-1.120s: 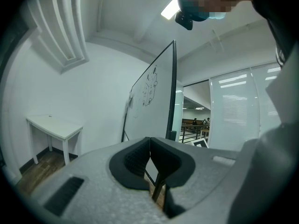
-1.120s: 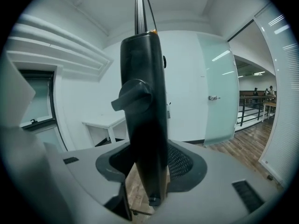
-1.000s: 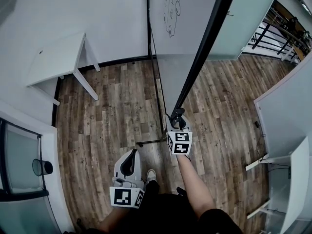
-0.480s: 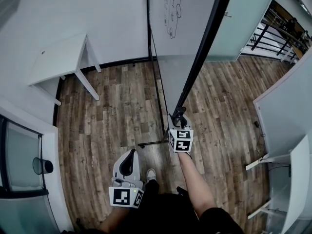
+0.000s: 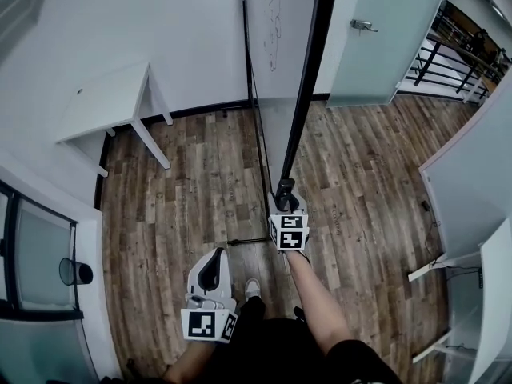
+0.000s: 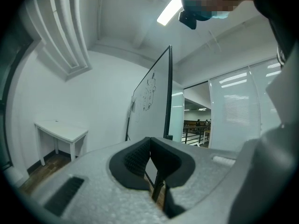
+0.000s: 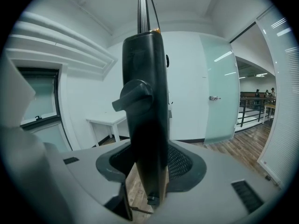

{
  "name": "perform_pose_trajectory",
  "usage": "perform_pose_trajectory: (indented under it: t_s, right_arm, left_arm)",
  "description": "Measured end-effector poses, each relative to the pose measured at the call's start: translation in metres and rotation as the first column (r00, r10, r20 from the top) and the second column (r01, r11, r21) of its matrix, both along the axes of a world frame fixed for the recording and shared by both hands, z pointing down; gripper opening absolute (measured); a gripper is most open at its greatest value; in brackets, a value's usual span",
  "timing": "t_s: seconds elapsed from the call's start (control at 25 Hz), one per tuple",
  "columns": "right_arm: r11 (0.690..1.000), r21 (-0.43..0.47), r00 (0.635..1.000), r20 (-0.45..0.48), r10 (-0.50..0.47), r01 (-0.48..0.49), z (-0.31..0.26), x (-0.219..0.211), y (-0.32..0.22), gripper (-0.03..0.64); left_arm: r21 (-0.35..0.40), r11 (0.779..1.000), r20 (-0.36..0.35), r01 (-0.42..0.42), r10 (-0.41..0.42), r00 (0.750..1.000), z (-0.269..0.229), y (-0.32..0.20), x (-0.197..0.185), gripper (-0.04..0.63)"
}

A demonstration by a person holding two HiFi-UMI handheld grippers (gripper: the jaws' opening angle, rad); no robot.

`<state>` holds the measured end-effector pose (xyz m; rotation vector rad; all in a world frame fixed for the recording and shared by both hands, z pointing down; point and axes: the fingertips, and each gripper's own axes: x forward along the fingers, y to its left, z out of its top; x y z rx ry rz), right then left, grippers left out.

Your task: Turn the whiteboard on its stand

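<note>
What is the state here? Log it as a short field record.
board: whiteboard upright, nearly edge-on in the head view
right: right hand-held gripper shut on whiteboard frame
left: left hand-held gripper shut, empty, held low
nearby: white table; glass door

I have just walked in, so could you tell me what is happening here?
A person holds a hand-held gripper in each hand. The right hand-held gripper is clamped on the black edge frame of the whiteboard, which stands nearly edge-on to them. The left hand-held gripper is shut and empty, low by the body.
</note>
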<state>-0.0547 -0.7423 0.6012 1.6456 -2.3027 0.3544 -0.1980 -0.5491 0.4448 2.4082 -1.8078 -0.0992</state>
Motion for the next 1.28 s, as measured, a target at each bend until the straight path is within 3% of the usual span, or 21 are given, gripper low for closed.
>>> perform_pose_trajectory:
  t_s: [0.52,1.28]
  right_arm:
    - [0.998,-0.005,0.998,0.003,-0.065,0.065,-0.001,-0.026,0.045,0.189]
    - [0.991,-0.004,0.991,0.005,-0.136,0.136,0.005,-0.018,0.148,0.187]
  left_arm:
    - [0.010,0.997,0.006,0.073,-0.073,0.997,-0.006,0.043,0.000,0.016]
    - [0.042,0.991,-0.005,0.126,-0.126,0.992,-0.006,0.139,0.028,0.016]
